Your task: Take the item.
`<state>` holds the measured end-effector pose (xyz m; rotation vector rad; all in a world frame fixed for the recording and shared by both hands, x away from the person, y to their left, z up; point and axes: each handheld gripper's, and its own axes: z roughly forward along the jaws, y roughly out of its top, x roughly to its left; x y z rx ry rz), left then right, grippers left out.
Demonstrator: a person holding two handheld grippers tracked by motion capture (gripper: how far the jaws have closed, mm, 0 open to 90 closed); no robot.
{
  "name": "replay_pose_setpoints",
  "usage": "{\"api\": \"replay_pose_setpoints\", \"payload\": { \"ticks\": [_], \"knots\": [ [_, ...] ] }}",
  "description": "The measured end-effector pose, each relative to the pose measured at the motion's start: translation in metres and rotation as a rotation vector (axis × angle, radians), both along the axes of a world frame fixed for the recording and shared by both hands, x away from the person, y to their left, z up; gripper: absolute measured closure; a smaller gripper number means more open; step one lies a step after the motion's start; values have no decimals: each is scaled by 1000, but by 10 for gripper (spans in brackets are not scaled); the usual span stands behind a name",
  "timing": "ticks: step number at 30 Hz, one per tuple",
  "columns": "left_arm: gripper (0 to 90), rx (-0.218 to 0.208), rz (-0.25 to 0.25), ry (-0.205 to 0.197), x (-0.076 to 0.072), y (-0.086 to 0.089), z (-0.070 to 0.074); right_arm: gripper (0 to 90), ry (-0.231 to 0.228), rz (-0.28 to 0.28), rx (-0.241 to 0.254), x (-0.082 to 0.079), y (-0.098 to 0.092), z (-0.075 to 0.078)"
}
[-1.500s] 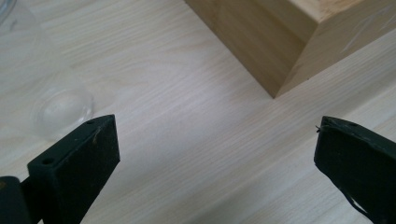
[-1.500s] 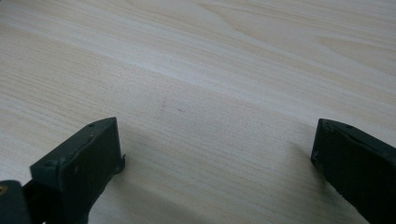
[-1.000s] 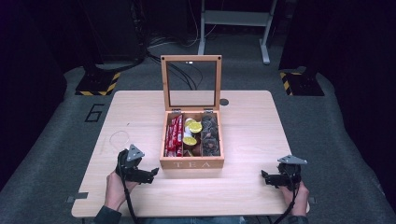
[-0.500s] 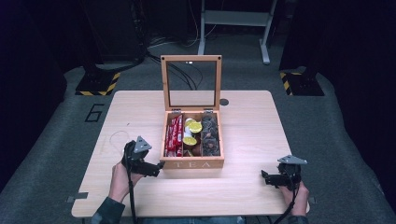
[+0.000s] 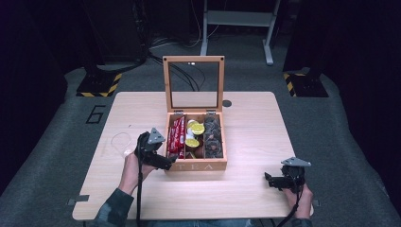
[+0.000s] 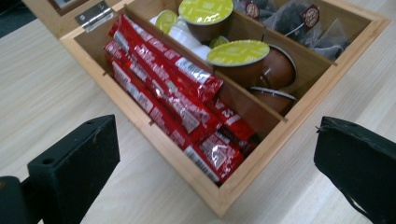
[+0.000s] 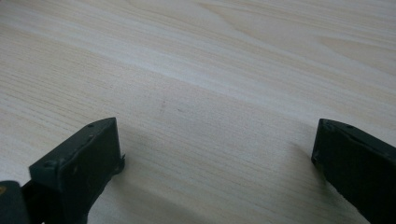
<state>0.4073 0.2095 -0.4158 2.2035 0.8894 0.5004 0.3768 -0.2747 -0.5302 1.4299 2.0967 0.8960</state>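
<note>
Hovering at the open tea box

Looking from the high view, we see a wooden tea box point(image 5: 195, 165) marked TEA near the middle of the tabletop point(image 5: 246, 123), its glass-paned lid point(image 5: 193, 84) standing upright at the back. We hold the left gripper point(image 5: 166, 163) at the box's front left corner, and the right gripper point(image 5: 270, 178) well apart from it, low over bare wood near the front right of the tabletop.

From the left gripper view we get what the high view leaves too small: red stick sachets point(image 6: 177, 100) lying slanted in one compartment, coffee capsules point(image 6: 238, 56) with yellow-green lids in the middle one, and dark pyramid tea bags point(image 6: 299, 21) with small tags in the far one. Here the left gripper point(image 6: 215, 158) has its jaws spread wide, with the box's near corner between them and nothing held. We cannot tell whether either jaw touches the box.

From the right gripper view we see plain wood grain and the right gripper point(image 7: 215, 154), its jaws wide apart and empty.

Only the high view gives us the surroundings: a thin white loop point(image 5: 122, 140) lying on the tabletop left of the left gripper, a small dark disc point(image 5: 227, 103) beside the lid's right side, and a number 6 point(image 5: 96, 114) marked on the grey floor
</note>
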Motion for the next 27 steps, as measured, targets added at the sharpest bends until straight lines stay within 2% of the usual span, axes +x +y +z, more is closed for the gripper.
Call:
{"api": "replay_pose_setpoints", "payload": {
  "ticks": [12, 27],
  "knots": [
    [4, 16, -56, 3, 18, -25, 7, 5, 1, 1, 6, 0, 0, 0],
    [3, -3, -136, 21, 32, -59, 10, 5, 1, 1, 6, 0, 0, 0]
  ]
}}
